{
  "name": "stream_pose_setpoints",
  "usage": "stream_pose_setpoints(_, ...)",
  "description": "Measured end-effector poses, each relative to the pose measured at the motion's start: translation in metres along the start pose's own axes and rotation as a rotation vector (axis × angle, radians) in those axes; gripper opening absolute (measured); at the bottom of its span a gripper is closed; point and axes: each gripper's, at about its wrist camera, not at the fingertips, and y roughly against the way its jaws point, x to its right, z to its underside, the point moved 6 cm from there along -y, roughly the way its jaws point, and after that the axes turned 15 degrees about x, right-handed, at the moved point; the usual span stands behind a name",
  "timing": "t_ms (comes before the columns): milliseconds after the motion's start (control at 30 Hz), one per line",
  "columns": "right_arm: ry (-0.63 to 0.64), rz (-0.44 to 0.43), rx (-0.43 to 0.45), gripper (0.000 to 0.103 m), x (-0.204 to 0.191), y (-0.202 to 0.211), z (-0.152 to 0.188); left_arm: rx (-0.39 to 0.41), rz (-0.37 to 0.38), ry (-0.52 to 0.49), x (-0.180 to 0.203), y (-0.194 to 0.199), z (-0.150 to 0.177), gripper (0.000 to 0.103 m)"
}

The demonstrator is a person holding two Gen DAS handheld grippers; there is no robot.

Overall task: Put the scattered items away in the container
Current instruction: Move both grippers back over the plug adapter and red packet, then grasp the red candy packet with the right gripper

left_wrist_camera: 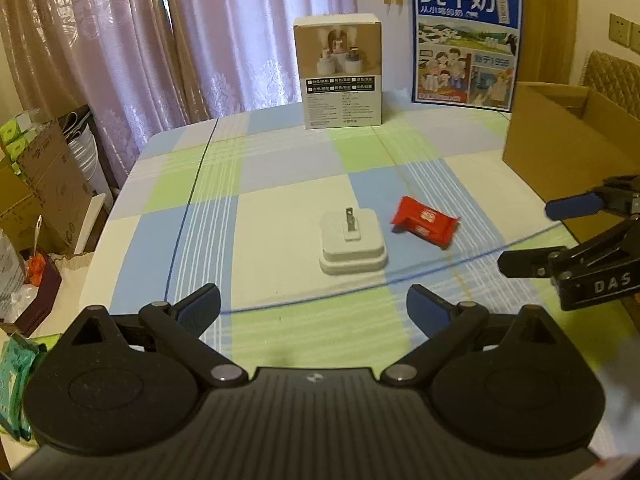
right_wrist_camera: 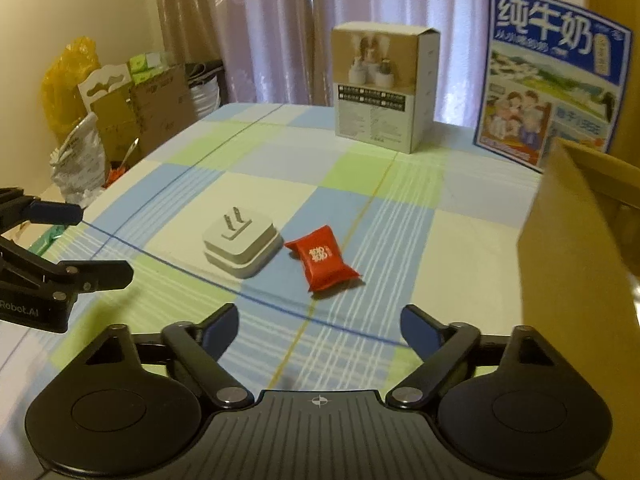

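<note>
Open checked cloth lies between both grippers and the 2 items, nothing blocking a straight reach. The white plug adapter (left_wrist_camera: 353, 242) sits prongs up, and those 2 prongs stick into the space above it. Just beside it lies the red snack packet (left_wrist_camera: 425, 221), a narrow gap between them, so fingers going for either crowd the other. The left gripper (left_wrist_camera: 313, 307) and right gripper (right_wrist_camera: 319, 326) hover side by side, jaws spread, each at the edge of the other's lane. On the right the cardboard box (left_wrist_camera: 568, 136) stands open-topped, its near wall (right_wrist_camera: 576, 240) close beside the right gripper. Far back, the white carton (left_wrist_camera: 341, 72) and milk poster (left_wrist_camera: 466, 40) wall the rear edge.
</note>
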Motion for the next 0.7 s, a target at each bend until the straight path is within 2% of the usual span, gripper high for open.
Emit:
stream_pose_setpoints(200, 0.040, -0.027, -0.013, 0.066, 0.001, -0.035, -0.005, 0.021, 0.053, -0.011, 0.001, -0.033, -0.002, 0.097)
stream_pose_setpoints(367, 0.076, -0.032, -0.038, 0.061, 0.000, -0.059, -0.002, 0.029, 0.092, -0.068, 0.005, -0.053, -0.003, 0.095)
stream_pose_setpoints(533, 0.114, -0.049, -0.040, 0.059, -0.002, -0.076, 0.000, 0.036, 0.126, -0.084, 0.008, -0.066, -0.003, 0.094)
stream_pose_setpoints(700, 0.121, -0.049, -0.046, 0.052, 0.001, -0.090, 0.004, 0.028, 0.140, -0.078, 0.010, -0.077, 0.003, 0.089)
